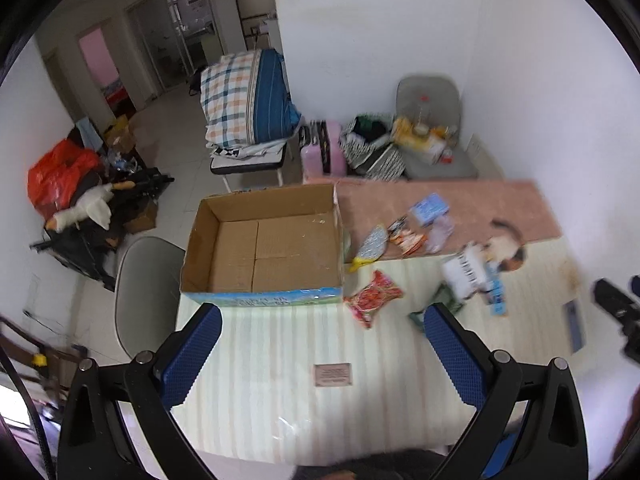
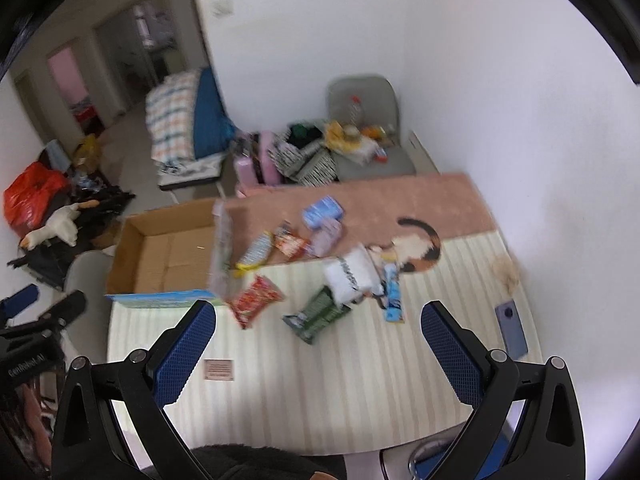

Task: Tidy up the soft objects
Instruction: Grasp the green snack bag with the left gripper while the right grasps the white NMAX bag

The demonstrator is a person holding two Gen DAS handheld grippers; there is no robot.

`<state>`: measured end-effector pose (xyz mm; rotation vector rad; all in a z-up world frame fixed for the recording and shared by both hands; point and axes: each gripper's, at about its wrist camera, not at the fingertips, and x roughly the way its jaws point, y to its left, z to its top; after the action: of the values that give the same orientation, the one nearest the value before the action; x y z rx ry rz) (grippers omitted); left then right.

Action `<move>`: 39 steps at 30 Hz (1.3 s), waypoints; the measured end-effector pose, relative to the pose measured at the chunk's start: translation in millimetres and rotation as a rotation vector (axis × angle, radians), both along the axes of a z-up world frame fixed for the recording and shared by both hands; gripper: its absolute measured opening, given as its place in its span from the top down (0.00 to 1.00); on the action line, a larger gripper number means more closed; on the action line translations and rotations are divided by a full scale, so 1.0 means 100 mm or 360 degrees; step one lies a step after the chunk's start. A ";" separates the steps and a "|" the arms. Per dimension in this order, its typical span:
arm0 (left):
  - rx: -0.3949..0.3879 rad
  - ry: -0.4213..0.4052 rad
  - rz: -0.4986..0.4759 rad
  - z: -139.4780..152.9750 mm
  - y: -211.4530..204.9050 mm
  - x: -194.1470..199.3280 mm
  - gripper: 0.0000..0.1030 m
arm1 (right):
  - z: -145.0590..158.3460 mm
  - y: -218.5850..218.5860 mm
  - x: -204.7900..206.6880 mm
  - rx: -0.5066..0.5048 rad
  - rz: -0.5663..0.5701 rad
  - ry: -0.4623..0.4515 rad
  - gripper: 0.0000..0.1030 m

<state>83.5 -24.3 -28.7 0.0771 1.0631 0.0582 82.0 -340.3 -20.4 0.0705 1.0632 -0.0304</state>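
Red packet [image 2: 256, 300] lies mid-frame on striped mat, just right of box [image 2: 160, 252], long axis tilted toward upper right; box empty. Right gripper [image 2: 318, 354] hangs below it, spread, holding nothing. Left gripper [image 1: 322, 354] spread too, about equally near

Home living room; folded bedding [image 1: 248, 100] on chair, pink suitcase [image 1: 322, 152], plush goose [image 1: 86, 208], all beyond fingers; tiled floor [image 1: 176, 148].

Both fisheye views are evenly and brightly lit, the white wall [image 1: 520, 80] is nearly blown out, straight lines are bent toward black vignetted corners, and the snack packets [image 2: 316, 256] are smeared by motion blur.
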 end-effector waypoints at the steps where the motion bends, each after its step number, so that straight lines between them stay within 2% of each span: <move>1: 0.0004 0.0026 -0.0028 -0.16 -0.04 0.09 0.00 | -0.18 -0.12 0.14 0.0018 -0.0024 0.0058 0.00; 4: 0.0065 0.0174 -0.0142 -0.71 -0.30 0.47 0.00 | -0.67 -0.45 0.46 0.0036 -0.0084 0.0204 0.00; 5: 0.0076 0.0247 -0.0209 -0.97 -0.46 0.62 0.00 | -0.86 -0.57 0.57 0.0044 -0.0117 0.0278 0.00; 7: 0.0088 0.0326 -0.0291 -1.30 -0.68 0.76 0.00 | -1.27 -0.81 0.81 0.0148 -0.0180 0.0397 0.00; 9: 0.0084 0.0466 -0.0432 -1.79 -1.04 0.92 0.02 | -1.63 -1.04 0.96 0.0230 -0.0245 0.0488 0.00; 11: 0.0081 0.0566 -0.0528 -2.15 -1.30 0.96 0.05 | -1.96 -1.23 1.07 0.0265 -0.0310 0.0541 0.00; 12: 0.0108 0.0644 -0.0593 -2.44 -1.51 1.03 0.08 | -2.14 -1.32 1.14 0.0274 -0.0338 0.0578 0.00; 15: 0.0144 0.0806 -0.0689 -3.00 -1.85 1.12 0.12 | -2.64 -1.56 1.31 0.0321 -0.0412 0.0682 0.00; 18: 0.0201 0.0903 -0.0768 -3.44 -2.11 1.18 0.12 | -3.03 -1.72 1.45 0.0421 -0.0484 0.0778 0.00; 21: 0.0242 0.0984 -0.0834 -3.74 -2.28 1.20 0.11 | -3.24 -1.74 1.57 0.0515 -0.0518 0.0839 0.00; 23: 0.0261 0.1016 -0.0834 -3.86 -2.31 1.21 0.13 | -3.35 -1.68 1.67 0.0590 -0.0507 0.0888 0.00; 26: 0.0188 0.1067 -0.0743 -3.92 -2.19 1.22 0.36 | -3.49 -1.57 1.85 0.0655 -0.0522 0.0961 0.00; 27: 0.0154 0.1082 -0.0668 -3.92 -2.08 1.22 0.39 | -3.56 -1.52 1.94 0.0661 -0.0546 0.0984 0.00; 29: 0.0116 0.1086 -0.0526 -3.90 -1.87 1.22 0.40 | -3.68 -1.44 2.07 0.0661 -0.0633 0.1029 0.00; 31: 0.0048 0.1112 -0.0334 -3.89 -1.56 1.22 0.40 | -3.87 -1.38 2.22 0.0746 -0.0752 0.1090 0.00; 33: -0.0022 0.1150 -0.0234 -3.88 -1.35 1.21 0.39 | -4.07 -1.31 2.34 0.0808 -0.0880 0.1156 0.00; 35: -0.0076 0.1169 -0.0168 -3.85 -1.20 1.19 0.39 | -4.20 -1.22 2.46 0.0822 -0.0931 0.1187 0.00; 37: -0.0103 0.1182 -0.0132 -3.81 -1.06 1.18 0.38 | -4.30 -1.10 2.58 0.0730 -0.0941 0.1227 0.00; 39: -0.0122 0.1192 -0.0114 -3.77 -0.97 1.18 0.38 | -4.37 -1.00 2.65 0.0618 -0.0879 0.1266 0.00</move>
<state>201.7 -121.6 -405.3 0.0685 1.8078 -0.0850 347.2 -440.0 -457.7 0.7525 1.8042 -0.3763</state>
